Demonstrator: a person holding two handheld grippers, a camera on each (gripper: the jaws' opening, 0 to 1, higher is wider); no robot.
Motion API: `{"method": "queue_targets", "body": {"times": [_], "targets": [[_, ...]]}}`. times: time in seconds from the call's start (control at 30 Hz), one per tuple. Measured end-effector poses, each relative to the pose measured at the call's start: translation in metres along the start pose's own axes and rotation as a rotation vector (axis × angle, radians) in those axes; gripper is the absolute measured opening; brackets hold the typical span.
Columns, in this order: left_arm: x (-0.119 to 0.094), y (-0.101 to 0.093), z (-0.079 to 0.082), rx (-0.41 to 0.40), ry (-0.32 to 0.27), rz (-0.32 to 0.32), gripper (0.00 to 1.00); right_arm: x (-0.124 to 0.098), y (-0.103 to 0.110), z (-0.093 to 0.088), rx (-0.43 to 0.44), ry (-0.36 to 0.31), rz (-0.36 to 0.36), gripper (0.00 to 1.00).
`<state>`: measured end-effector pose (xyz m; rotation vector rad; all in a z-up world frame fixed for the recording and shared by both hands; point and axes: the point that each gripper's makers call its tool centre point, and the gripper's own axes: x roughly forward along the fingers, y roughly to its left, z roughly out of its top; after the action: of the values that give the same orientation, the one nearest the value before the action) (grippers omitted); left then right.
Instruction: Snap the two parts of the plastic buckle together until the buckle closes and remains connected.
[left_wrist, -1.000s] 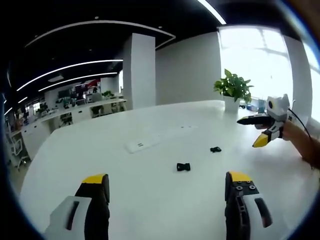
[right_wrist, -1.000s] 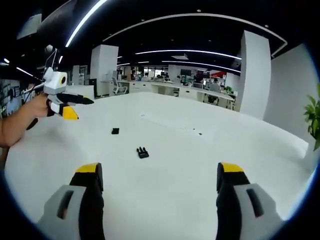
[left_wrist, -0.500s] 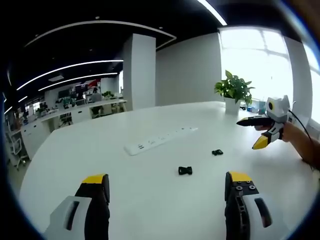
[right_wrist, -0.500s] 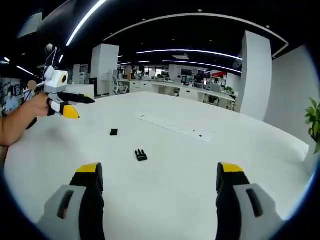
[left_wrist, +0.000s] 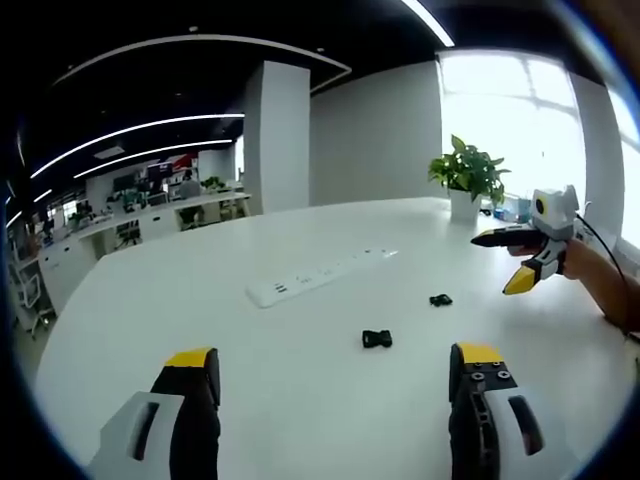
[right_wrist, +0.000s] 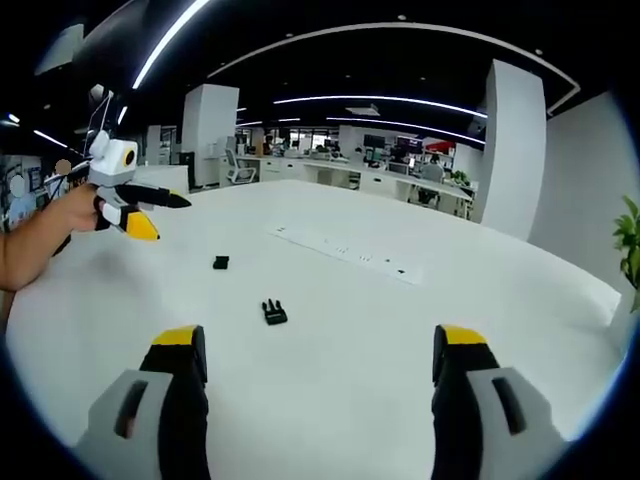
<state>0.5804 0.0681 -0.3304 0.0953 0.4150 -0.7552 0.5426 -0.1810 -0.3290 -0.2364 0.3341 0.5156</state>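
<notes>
Buckle halves (left_wrist: 377, 339) nearer than before, beside power strip (left_wrist: 318, 278).

White table (left_wrist: 150, 330) with buckle halves (left_wrist: 377, 339), power strip (left_wrist: 315, 280).

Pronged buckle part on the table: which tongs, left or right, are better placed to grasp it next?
Probably right. The pronged part lies ahead of the open right tongs, slightly left of centre. From the left tongs it sits farther off, beyond the other buckle part.

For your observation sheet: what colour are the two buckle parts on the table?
Both buckle parts are black, clearest in the right gripper view.
</notes>
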Motion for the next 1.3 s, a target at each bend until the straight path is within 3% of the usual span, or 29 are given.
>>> {"method": "queue_targets", "body": {"times": [0.27, 0.87, 1.3], "targets": [[0.004, 0.003, 0.01, 0.0, -0.012, -0.005, 0.96, 0.001, -0.006, 0.008, 0.001, -0.01, -0.006, 0.94], [0.01, 0.008, 0.009, -0.016, -0.004, -0.014, 0.96, 0.009, -0.012, 0.01, 0.018, -0.009, -0.007, 0.94], [0.011, 0.008, 0.021, -0.016, -0.02, -0.035, 0.93, 0.015, -0.012, 0.014, 0.021, -0.01, -0.001, 0.94]]}}
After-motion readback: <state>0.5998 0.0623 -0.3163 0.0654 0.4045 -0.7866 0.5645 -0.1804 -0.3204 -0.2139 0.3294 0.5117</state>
